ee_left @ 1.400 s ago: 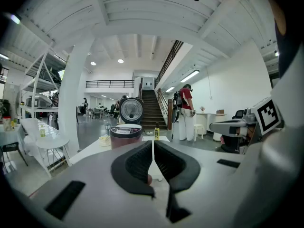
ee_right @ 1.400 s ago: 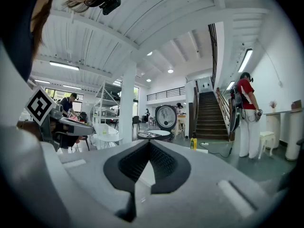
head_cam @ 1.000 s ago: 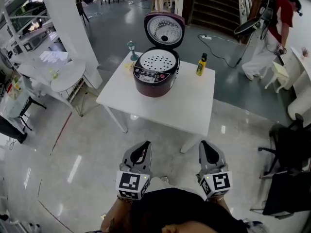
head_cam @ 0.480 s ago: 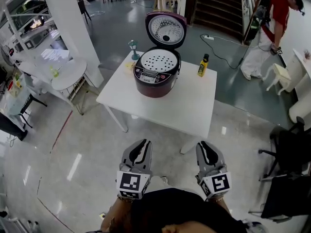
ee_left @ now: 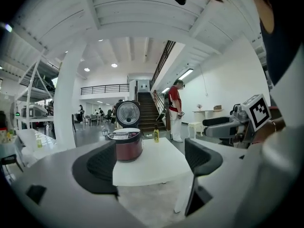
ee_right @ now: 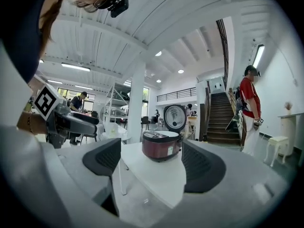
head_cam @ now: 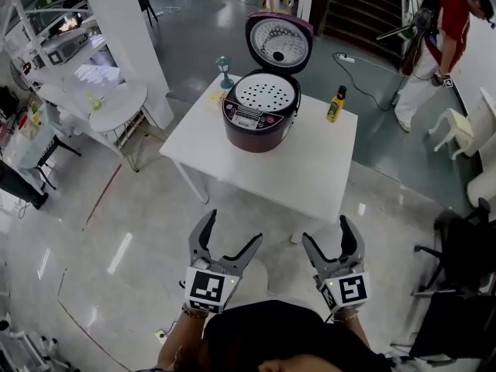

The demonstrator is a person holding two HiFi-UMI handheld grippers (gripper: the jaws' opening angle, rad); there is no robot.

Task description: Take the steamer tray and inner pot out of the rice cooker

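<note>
Both the left gripper [head_cam: 232, 229] and the right gripper [head_cam: 327, 229] have just been opening and are standing wide, empty, well short of the table [head_cam: 310, 177]. Toward its far left corner the rice cooker [head_cam: 260, 122] is sitting open. The steamer tray [head_cam: 266, 94] is resting in it, hiding the inner pot. A one-sided pinch is likely tilting the tray, or dragging the cooker.

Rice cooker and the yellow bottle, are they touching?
Apart. The head view shows bare table between the rice cooker and the yellow bottle.

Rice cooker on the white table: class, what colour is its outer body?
The rice cooker is dark maroon; the head view shows it best.
</note>
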